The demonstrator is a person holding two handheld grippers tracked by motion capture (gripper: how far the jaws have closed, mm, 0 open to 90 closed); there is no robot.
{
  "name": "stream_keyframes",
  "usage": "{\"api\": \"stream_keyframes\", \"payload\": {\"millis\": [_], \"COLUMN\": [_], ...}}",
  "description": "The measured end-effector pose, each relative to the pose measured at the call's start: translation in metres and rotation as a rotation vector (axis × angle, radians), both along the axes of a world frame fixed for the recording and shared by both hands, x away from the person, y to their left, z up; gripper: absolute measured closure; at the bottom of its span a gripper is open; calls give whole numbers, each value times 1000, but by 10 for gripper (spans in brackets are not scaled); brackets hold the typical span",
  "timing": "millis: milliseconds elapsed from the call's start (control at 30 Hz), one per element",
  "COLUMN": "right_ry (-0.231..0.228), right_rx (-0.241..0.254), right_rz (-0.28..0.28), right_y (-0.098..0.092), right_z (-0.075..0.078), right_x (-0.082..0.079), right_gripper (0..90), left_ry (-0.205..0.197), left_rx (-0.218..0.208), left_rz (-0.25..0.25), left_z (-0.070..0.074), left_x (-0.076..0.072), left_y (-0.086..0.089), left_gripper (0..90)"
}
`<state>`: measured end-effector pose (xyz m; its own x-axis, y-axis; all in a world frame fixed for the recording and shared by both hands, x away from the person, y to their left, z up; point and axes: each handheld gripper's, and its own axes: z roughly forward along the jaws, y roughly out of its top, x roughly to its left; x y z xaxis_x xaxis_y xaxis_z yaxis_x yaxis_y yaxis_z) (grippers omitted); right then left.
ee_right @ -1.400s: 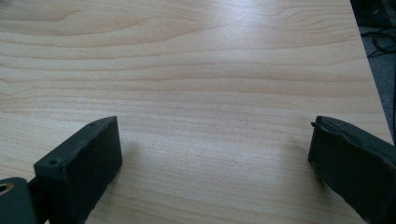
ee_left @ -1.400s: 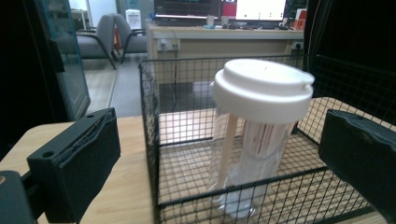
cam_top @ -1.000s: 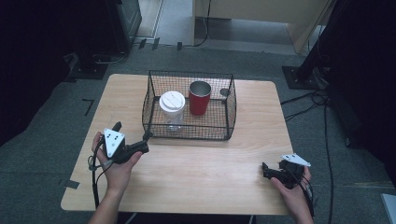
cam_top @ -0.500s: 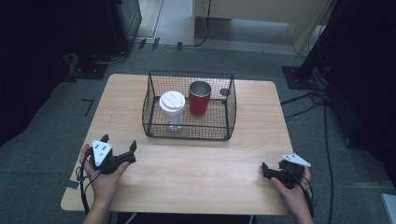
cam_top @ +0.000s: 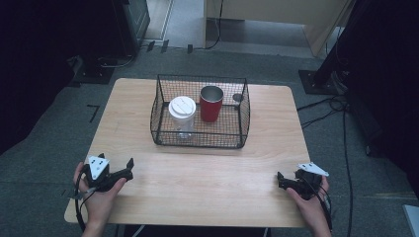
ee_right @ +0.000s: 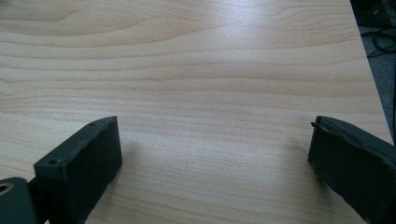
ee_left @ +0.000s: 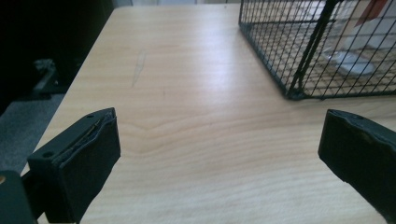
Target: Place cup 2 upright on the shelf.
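Between both sets of jaws it's just bare wood right now. The left gripper [cam_top: 129,167] has its jaws spread wide with nothing in them, and in the left gripper view they frame open surface [ee_left: 196,116] with the near corner of the basket [ee_left: 299,56] up ahead to one side. The right gripper [cam_top: 280,179] is the same deal: jaws wide apart, empty, sitting low over the surface near the front right edge.

Both hands are parked at the person's side of the surface, well apart from the basket [cam_top: 200,140], which sits toward the middle-back. Inside it a clear cup with a white lid [cam_top: 182,109] and a red cup [cam_top: 211,103] stand upright just beside each other, the lidded one on the left. Some small dark round thing is near the basket's back right corner, too small to tell what.

My read: nothing is gripped, so this is a rest pose, either pre-reach or just finished. If a cup is next, the move calls for lifting over the wire rim and coming down from above, since the mesh blocks a side approach. The lidded cup is closer to the left gripper.
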<state>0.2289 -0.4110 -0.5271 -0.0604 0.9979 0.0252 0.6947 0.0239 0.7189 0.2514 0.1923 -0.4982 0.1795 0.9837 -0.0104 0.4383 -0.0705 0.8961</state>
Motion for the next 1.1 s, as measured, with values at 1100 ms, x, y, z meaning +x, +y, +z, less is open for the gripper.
{"api": "stream_keyframes", "payload": {"millis": [1100], "right_ry": [0], "right_rx": [-1], "right_rz": [-1], "right_y": [0], "right_z": [0], "right_x": [0], "right_gripper": [25], "left_ry": [337], "left_rx": [102], "left_rz": [-92], "left_z": [-21], "left_x": [-2], "left_y": [36], "left_gripper": [0]}}
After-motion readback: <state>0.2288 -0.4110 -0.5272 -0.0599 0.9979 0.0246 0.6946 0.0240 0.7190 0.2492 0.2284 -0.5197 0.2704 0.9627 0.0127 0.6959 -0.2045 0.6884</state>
